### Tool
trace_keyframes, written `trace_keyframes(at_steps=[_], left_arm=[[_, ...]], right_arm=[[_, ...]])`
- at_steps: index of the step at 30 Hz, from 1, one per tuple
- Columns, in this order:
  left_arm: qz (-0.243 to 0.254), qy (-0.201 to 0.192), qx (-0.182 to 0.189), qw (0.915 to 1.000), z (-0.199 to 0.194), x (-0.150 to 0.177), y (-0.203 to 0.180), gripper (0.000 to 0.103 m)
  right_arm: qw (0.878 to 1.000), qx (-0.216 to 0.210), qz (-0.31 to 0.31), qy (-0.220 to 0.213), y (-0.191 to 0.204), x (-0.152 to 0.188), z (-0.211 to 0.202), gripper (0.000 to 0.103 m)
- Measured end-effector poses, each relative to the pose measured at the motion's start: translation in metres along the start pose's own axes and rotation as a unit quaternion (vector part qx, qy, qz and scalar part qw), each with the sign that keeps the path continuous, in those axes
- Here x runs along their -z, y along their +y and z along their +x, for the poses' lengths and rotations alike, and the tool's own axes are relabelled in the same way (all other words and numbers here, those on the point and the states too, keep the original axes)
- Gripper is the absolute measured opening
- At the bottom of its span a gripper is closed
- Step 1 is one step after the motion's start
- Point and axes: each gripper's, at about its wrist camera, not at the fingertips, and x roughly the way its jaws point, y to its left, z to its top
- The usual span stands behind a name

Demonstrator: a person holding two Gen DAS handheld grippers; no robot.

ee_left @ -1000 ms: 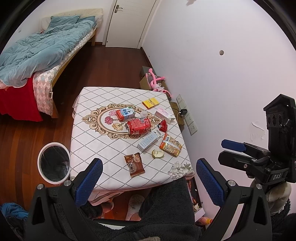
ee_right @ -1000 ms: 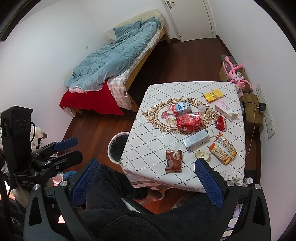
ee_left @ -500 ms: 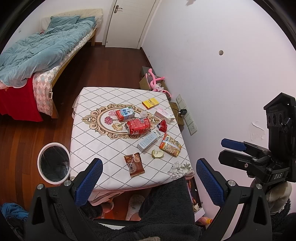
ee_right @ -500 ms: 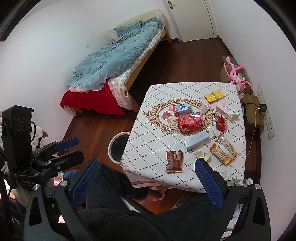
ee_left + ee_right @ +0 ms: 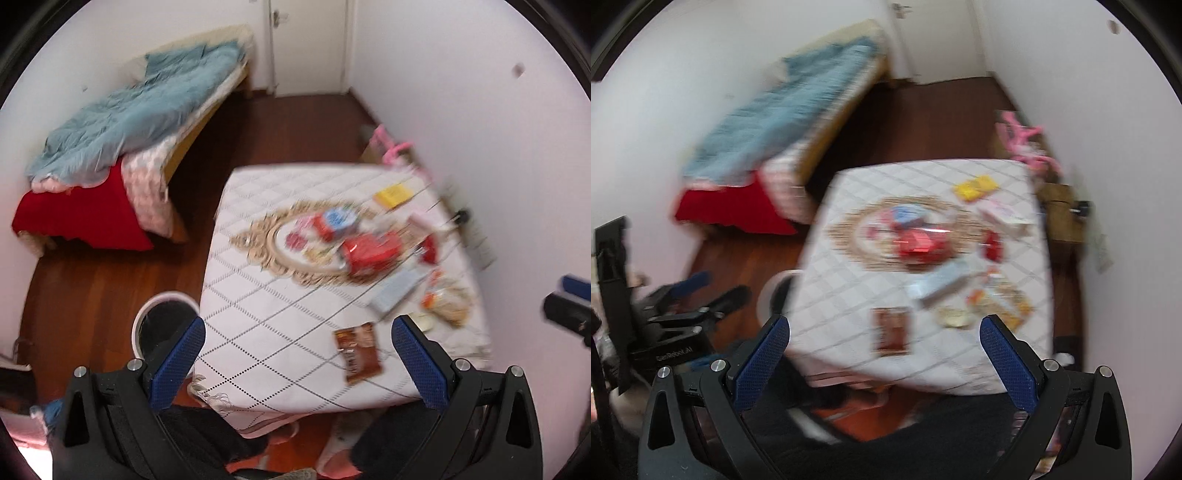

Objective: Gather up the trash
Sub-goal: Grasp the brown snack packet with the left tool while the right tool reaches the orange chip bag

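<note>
Both views are blurred by motion. A white quilted table (image 5: 266, 306) (image 5: 842, 291) holds trash: a brown snack wrapper (image 5: 357, 352) (image 5: 891, 331), a red bag (image 5: 372, 251) (image 5: 921, 243), a grey-blue box (image 5: 393, 291) (image 5: 942, 284), an orange packet (image 5: 447, 301), a yellow packet (image 5: 393, 194) (image 5: 975, 188). A white bin (image 5: 162, 325) (image 5: 774, 295) stands on the floor left of the table. My left gripper (image 5: 297, 354) and right gripper (image 5: 884, 350) are open and empty, high above the table's near edge.
A bed with a blue duvet (image 5: 140, 114) and red sheet stands at the back left. A pink toy (image 5: 1023, 136) sits by the right wall. The wood floor (image 5: 92, 280) lies between bed and table. The door (image 5: 306, 44) is at the back.
Both grippers have swung fast toward the table and moved closer; the table looks larger and more central. Both stay open and empty.
</note>
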Motion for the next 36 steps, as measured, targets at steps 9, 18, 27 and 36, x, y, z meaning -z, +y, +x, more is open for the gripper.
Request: trace_keyframes(at_steps=[9, 18, 27, 36], left_arm=[[-0.05, 0.182, 0.022, 0.9818, 0.157, 0.047, -0.038, 0.102], [-0.06, 0.227, 0.051, 0.9707, 0.203, 0.068, -0.079, 0.088], [-0.011, 0.198, 0.007, 0.9801, 0.187, 0.063, -0.101, 0.051], [-0.018, 0.178, 0.001, 0.9839, 0.175, 0.049, -0.087, 0.043]], right_arm=[[0.984, 0.129, -0.016, 0.123, -0.095, 0.001, 0.179, 0.103], [0.959, 0.188, -0.108, 0.184, -0.127, 0.009, 0.272, 0.103], [0.97, 0.098, 0.076, 0.21, -0.168, 0.014, 0.286, 0.098], [0.974, 0.114, -0.051, 0.189, -0.143, 0.009, 0.272, 0.098]])
